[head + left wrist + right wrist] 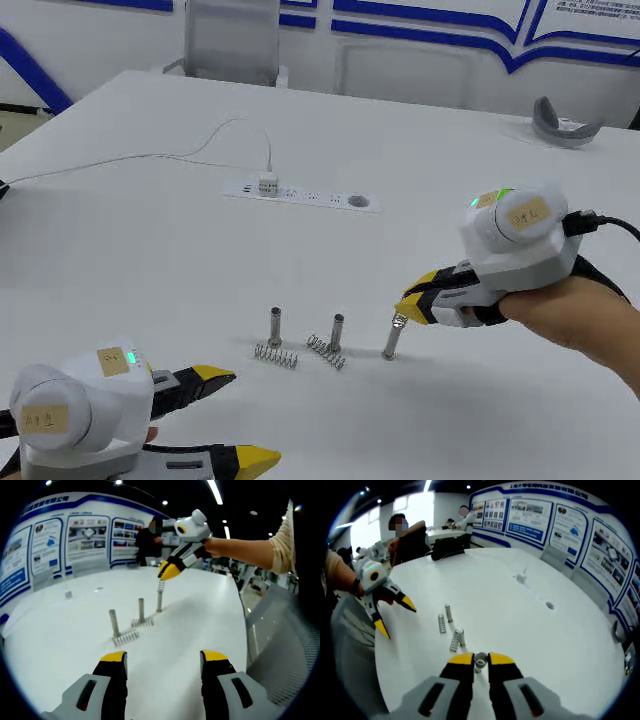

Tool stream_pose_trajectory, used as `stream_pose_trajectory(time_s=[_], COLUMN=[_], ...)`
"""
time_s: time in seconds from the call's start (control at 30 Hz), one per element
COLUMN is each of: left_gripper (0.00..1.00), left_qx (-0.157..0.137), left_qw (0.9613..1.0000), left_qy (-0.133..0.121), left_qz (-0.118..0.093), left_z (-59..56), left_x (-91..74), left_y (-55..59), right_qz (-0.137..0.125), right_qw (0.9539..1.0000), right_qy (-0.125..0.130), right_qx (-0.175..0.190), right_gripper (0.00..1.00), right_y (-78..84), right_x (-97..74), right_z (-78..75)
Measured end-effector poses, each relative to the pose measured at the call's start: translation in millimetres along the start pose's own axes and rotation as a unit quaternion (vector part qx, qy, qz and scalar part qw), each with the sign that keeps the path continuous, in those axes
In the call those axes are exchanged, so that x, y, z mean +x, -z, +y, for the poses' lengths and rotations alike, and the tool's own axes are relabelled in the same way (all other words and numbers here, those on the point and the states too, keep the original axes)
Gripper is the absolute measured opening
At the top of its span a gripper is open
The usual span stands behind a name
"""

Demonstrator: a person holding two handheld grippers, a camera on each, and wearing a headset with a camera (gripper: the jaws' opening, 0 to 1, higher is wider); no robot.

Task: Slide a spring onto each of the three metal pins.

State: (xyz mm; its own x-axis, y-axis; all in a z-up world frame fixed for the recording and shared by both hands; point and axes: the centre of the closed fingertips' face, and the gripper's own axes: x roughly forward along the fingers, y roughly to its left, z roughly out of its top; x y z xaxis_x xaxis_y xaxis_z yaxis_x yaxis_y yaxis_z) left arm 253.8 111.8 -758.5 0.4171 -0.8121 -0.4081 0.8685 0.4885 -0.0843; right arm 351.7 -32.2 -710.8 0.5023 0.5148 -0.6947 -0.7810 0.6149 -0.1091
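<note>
left tool (235, 418): sitting low and to the left of the middle pin (337, 332), well apart from it, with its yellow-tipped jaws standing wide and gripping nothing.
left pin (275, 327): standing upright and bare just left of the middle pin.
first spring (276, 354): lying flat at the left pin's foot, left of the middle pin and on the side nearer the person.
second spring (326, 351): lying flat and slantwise against the near side of the middle pin's base.
right pin (391, 345): standing just right of the middle pin.
third spring (400, 320): sitting over the right pin's top end, right of the middle pin, between the right tool's jaws.
right tool (413, 306): reaching in from the right of the middle pin, with its jaws standing narrow and pinching the third spring.
writing: yellow stickers (113, 361) are showing on both tools, with handwriting too small to read. The wall boards (527, 517) are carrying blue headings that cannot be read.
bench (150, 240): white and broad, carrying everything. A power strip (300, 194) is lying beyond the middle pin, with a white plug (267, 183) in it and a cable (130, 158) trailing off to the left.
room: a grey chair (232, 40) is standing at the bench's far edge, beyond the middle pin, against a white wall with blue stripes.
</note>
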Motion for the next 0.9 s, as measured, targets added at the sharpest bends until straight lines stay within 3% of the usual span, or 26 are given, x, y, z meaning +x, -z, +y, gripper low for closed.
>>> stream_pose_trajectory(time_s=[0.9], left_gripper=[0.60], left_qx=[-0.002], left_qw=[1.0000], left_qy=[-0.001], left_qz=[0.007], left_z=[-0.3], left_x=[0.1], left_y=[4.6], right_qz=[0.020], right_qw=[0.9994], right_qy=[-0.007], right_qx=[0.029], right_gripper=[0.12], right_y=[28.0], right_x=[30.4], right_z=[1.7])
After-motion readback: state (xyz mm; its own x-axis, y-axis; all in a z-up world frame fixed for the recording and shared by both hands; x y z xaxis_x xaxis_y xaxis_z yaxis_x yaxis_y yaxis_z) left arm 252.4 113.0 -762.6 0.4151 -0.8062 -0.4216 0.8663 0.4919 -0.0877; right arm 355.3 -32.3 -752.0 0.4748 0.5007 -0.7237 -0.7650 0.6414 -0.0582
